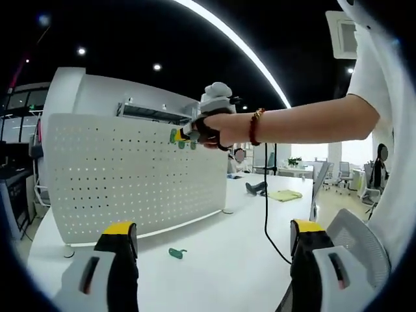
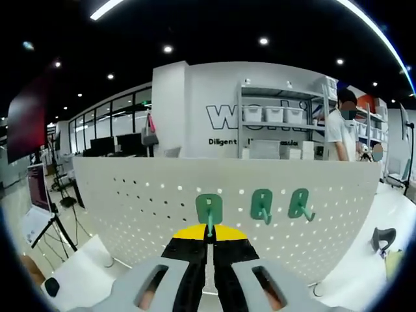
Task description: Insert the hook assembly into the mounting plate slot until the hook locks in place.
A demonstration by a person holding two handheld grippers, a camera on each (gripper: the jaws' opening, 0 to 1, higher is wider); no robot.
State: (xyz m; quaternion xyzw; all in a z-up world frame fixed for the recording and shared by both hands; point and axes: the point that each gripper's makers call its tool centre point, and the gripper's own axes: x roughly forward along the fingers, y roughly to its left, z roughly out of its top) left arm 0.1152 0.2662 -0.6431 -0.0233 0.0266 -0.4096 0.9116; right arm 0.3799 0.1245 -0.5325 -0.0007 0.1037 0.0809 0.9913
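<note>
I am pinching the light, stiff plastic hook (image 2: 209, 211) by its stem in my right gripper (image 2: 209, 235) against the pegboard (image 2: 130, 195), left gripper (image 1: 211, 244) hanging released.

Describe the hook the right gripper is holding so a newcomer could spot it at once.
Find the white pegboard panel standing on the table; three green hooks sit in a row near its top edge. The held hook is the leftmost, directly above the right gripper, whose jaws are shut on its prong, unlike the two free hooks beside it.
</note>
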